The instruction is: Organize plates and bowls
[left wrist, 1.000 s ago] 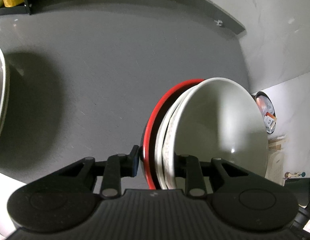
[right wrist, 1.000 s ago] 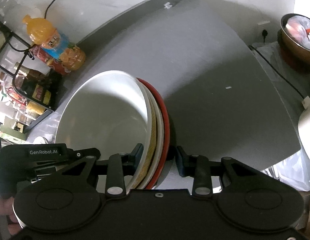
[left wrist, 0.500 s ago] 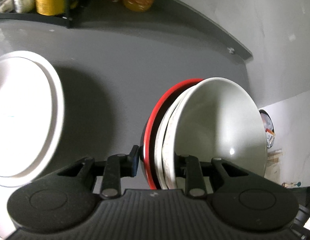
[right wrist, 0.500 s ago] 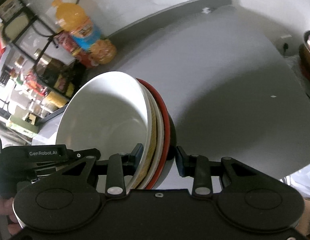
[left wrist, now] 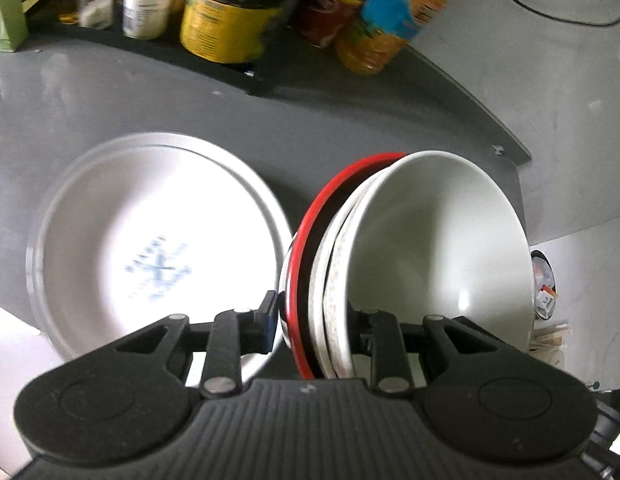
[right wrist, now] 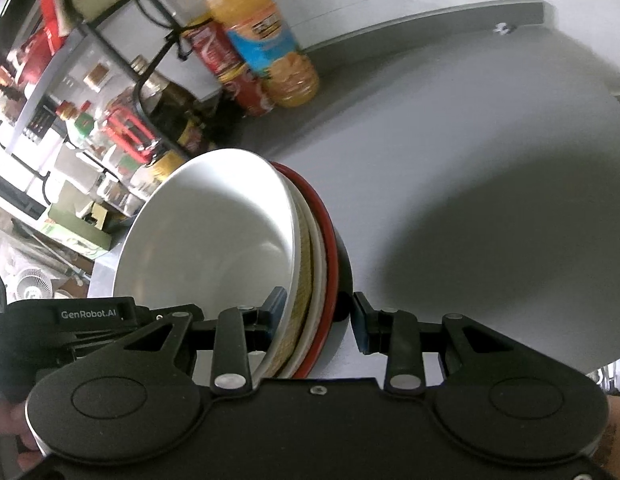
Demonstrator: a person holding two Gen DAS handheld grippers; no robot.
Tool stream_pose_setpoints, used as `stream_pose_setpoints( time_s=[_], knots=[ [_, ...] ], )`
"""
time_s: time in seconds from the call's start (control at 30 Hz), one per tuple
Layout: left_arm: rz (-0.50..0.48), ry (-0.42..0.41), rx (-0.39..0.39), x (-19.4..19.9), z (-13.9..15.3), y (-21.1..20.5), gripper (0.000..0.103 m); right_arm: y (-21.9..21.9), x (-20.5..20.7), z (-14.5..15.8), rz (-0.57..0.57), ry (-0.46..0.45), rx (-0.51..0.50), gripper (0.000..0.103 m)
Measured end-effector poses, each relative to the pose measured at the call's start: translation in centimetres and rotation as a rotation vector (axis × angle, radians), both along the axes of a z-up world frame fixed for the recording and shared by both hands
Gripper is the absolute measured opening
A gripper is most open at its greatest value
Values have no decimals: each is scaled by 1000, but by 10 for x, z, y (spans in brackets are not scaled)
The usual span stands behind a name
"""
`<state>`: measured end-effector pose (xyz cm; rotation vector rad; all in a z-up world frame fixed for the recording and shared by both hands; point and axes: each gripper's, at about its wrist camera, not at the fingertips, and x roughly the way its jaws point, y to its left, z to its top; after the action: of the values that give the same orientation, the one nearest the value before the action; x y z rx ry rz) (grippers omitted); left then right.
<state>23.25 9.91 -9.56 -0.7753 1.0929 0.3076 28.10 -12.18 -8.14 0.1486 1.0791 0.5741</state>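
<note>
Both tools are matte black: the left gripper point(left wrist: 314, 326) has a ribbed body, silver pivot screws and blue-edged pads; the right gripper point(right wrist: 320, 318) is smooth, beside a "GenRobot.AI" label.

One readable marking: "GenRobot.AI"

It is printed in white on the black body of the left gripper point(right wrist: 90, 314), seen from the right wrist. Labels on the orange drink bottle point(right wrist: 262, 36) and red can point(right wrist: 230, 68) are too blurred to read.
</note>
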Motion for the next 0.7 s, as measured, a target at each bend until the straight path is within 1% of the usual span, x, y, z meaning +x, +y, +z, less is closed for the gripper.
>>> stream_pose_setpoints(
  time_s=[0.33,0.7],
  knots=[
    [10,1,-3,-33,-1,59,27,63,-25,-2,20,6,-13,34],
    [-3,16,-10,-57,-9,107,27,110,-48,-9,16,20,-23,34]
  ],
)
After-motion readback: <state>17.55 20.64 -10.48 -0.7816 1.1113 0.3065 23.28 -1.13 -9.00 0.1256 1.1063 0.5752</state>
